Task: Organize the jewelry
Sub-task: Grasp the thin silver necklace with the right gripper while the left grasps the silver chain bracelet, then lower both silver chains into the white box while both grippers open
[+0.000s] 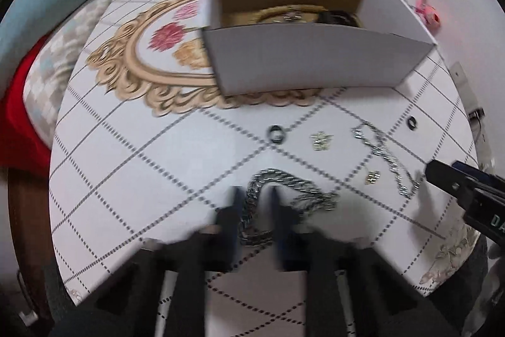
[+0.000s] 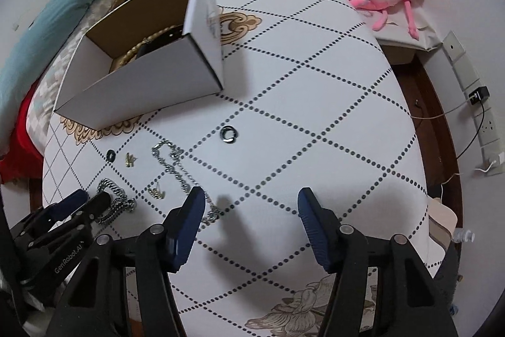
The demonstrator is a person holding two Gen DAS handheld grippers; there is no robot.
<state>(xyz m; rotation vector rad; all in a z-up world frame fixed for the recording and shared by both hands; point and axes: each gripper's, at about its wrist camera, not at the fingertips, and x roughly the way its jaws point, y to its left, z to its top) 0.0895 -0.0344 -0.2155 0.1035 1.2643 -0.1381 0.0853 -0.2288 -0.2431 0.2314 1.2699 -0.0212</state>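
We hold the left gripper [image 1: 255, 204] low with its jaws narrowed around the heavy chain [image 1: 268, 179]; our right gripper [image 2: 251, 204] hovers beside it, jaws spread wide, gripping nothing.

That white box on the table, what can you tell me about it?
The box looks like cardboard, white outside and plain brown inside, with no lid on it. It stands upright on the patterned tabletop, partly over a gold ornament print. Inside lie a gold-coloured chain and something dark, mostly hidden by the near wall. One side wall carries faint printing. Neither pair of tongs touches it; the loose jewelry lies in front of it.
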